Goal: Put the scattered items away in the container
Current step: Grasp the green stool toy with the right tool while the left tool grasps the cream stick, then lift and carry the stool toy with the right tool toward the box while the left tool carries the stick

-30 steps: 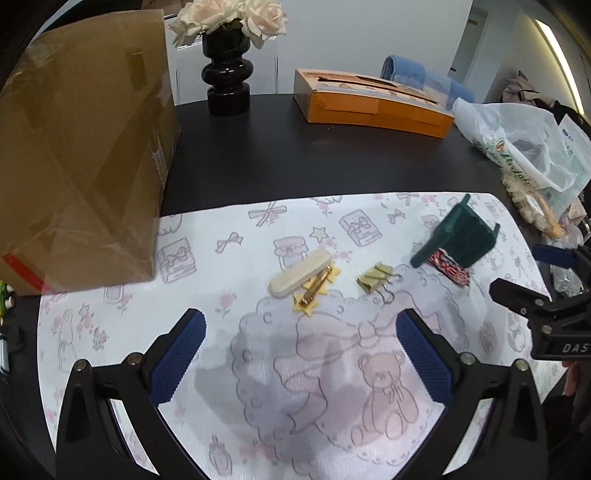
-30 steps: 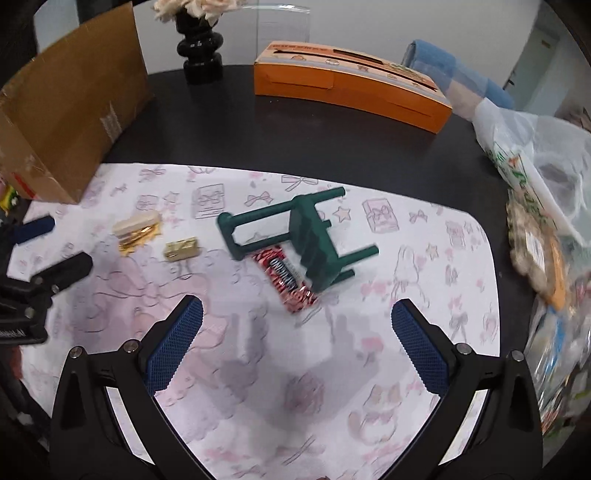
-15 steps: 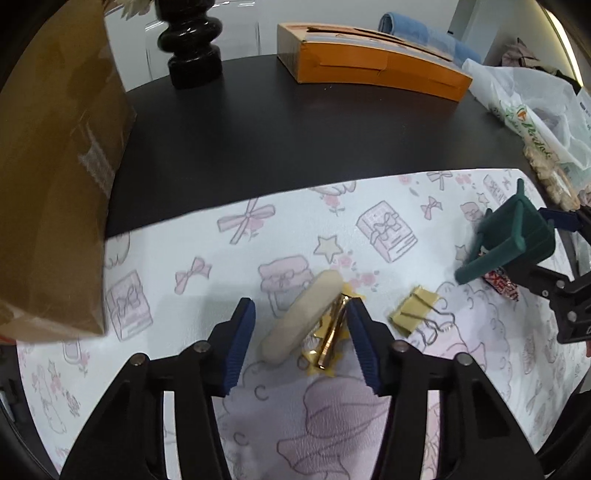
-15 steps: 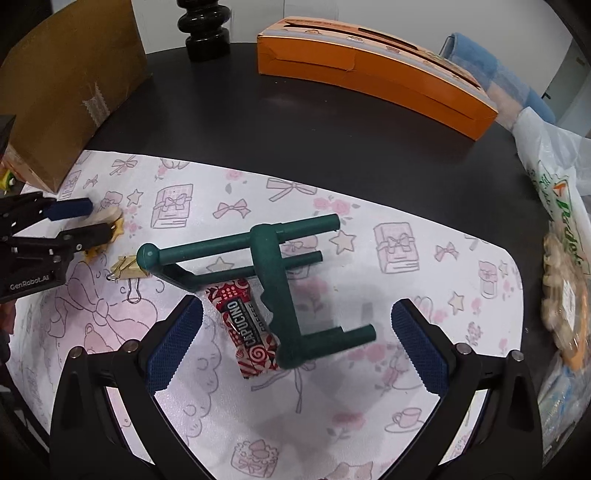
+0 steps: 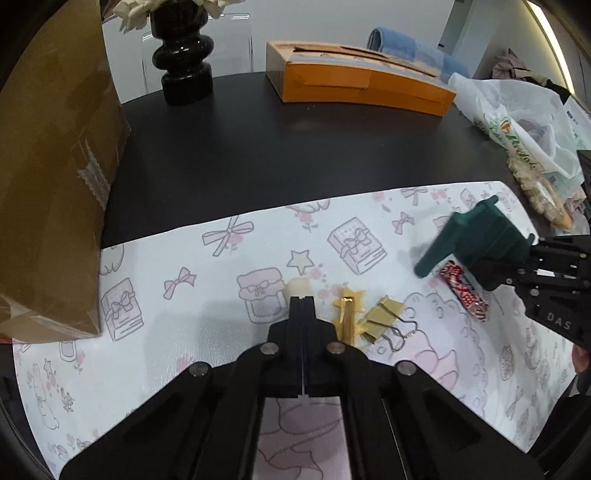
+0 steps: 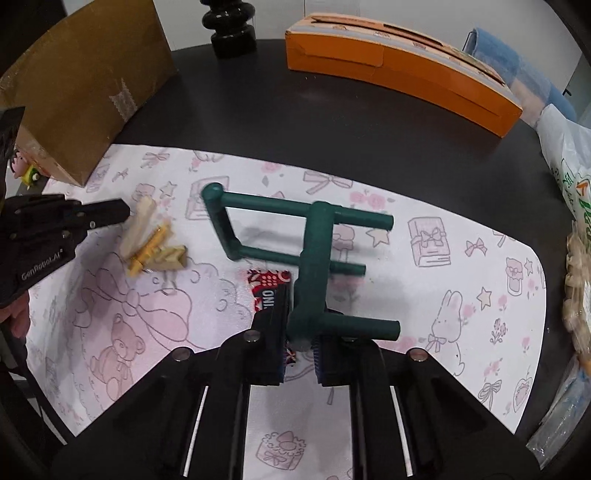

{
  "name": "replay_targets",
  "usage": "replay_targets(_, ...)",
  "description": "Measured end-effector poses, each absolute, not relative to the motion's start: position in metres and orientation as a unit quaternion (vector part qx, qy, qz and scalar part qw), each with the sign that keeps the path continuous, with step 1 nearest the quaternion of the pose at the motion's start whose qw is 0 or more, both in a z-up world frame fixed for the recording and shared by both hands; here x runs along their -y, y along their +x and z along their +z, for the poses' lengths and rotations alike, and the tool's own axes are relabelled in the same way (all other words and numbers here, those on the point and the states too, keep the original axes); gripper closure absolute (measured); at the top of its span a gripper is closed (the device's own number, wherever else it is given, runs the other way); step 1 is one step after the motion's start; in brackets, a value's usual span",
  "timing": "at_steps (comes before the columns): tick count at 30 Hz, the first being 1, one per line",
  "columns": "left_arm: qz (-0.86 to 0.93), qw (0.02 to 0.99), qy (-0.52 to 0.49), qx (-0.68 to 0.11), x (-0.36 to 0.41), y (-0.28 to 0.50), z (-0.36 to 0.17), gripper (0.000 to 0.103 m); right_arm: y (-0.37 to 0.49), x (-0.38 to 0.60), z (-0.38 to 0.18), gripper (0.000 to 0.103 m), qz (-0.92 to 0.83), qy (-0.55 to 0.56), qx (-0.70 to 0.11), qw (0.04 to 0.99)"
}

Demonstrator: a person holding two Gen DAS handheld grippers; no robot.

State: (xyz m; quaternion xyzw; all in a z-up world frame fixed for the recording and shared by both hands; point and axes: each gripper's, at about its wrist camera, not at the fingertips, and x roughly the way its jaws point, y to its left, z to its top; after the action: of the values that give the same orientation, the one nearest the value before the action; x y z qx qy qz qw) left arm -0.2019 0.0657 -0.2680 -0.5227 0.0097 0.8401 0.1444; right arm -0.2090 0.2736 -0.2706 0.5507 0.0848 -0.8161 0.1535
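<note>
Dark counter (image 5: 295,147), patterned mat (image 5: 184,258). Left tool (image 5: 302,306) clamped on cream bar (image 5: 298,287); right tool (image 6: 299,350) gripping green rack (image 6: 314,258). Pickup stage; next, transfer to cardboard box (image 5: 48,184).

Black table (image 5: 295,147), white wall (image 5: 332,22), ceiling light (image 5: 550,37)

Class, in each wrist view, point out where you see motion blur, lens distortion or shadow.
Left wrist view: the green toy chair is smeared by motion blur, and the orange box bows from fisheye distortion. Right wrist view: the cream eraser is blurred, and the chair casts a soft shadow on the patterned mat.
</note>
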Motion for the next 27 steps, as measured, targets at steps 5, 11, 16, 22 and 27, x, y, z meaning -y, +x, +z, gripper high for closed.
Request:
replay_targets(5,0.830,0.150,-0.537,0.004,-0.063,-0.198,-0.271,0.103,-0.204,-0.271,-0.262,0.092,-0.820,0.544,-0.081,0.157)
replay_targets(11,0.832,0.150,-0.534,-0.012,-0.071,-0.187,-0.272,0.103,-0.201,-0.268,-0.256,0.092,-0.823,0.539,-0.081,0.158)
replay_targets(16,0.831,0.131,-0.540,-0.010,-0.071,-0.192,-0.278,0.102,-0.200,-0.264,-0.256,0.092,-0.822,0.538,-0.083,0.164)
replay_targets(22,0.834,0.113,-0.541,-0.008,-0.076,-0.204,-0.278,0.091,-0.201,-0.265,-0.257,0.092,-0.820,0.541,-0.082,0.167)
replay_targets(27,0.833,0.098,-0.545,0.000,-0.079,-0.210,-0.280,0.056,-0.202,-0.268,-0.256,0.092,-0.821,0.542,-0.077,0.163)
